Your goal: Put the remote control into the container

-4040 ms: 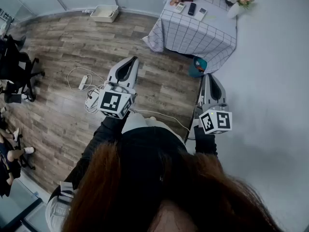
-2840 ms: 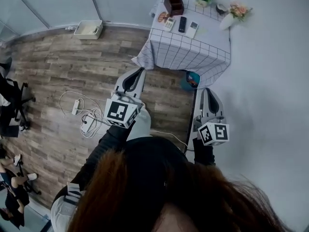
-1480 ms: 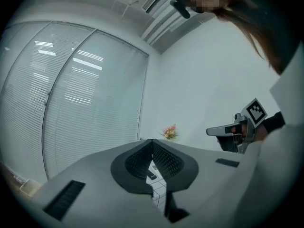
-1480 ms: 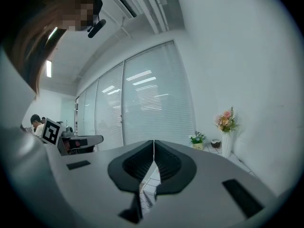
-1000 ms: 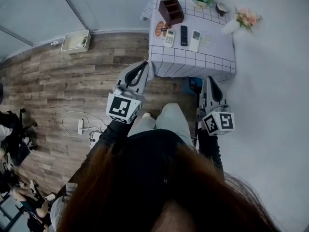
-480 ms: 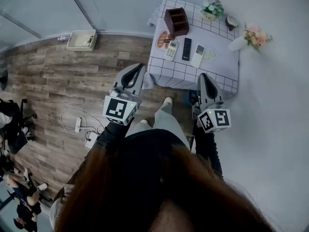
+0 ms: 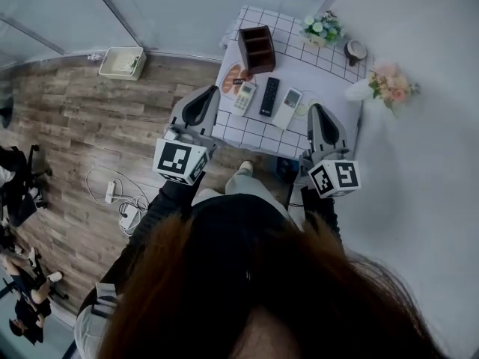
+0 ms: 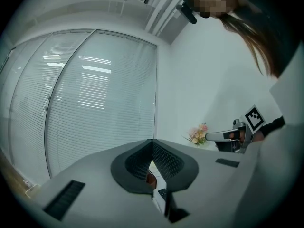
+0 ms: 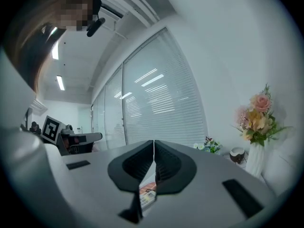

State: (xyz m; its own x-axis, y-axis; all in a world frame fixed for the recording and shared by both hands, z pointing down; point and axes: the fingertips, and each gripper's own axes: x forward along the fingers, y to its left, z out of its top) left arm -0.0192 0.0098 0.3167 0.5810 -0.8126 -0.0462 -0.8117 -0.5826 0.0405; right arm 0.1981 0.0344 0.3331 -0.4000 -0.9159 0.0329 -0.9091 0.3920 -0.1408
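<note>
On the table with the checked cloth point(image 7: 329, 88) lie three remote controls side by side: a white one point(image 7: 244, 98), a black one point(image 7: 269, 96) and another white one point(image 7: 287, 108). A brown wooden container point(image 7: 257, 48) with compartments stands behind them at the table's far left. My left gripper point(image 7: 204, 93) hangs at the table's near left edge, shut and empty. Over the near right edge is my right gripper point(image 7: 319, 111), also shut with nothing in it. In the left gripper view the jaws point(image 8: 152, 141) meet, with the table showing below. The right gripper view shows its jaws point(image 9: 154, 142) together.
A small flower pot point(image 7: 322, 28), a little bowl point(image 7: 355, 49) and a white vase of pink flowers point(image 7: 389, 84) stand along the table's far and right side. An orange round mat point(image 7: 229, 81) lies by the container. A white tray point(image 7: 121, 62) and a power strip with cables point(image 7: 112, 193) are on the wooden floor.
The person has walked up to the table; it has come nearer in the head view. Both grippers, still shut, now hang at its near edge.
</note>
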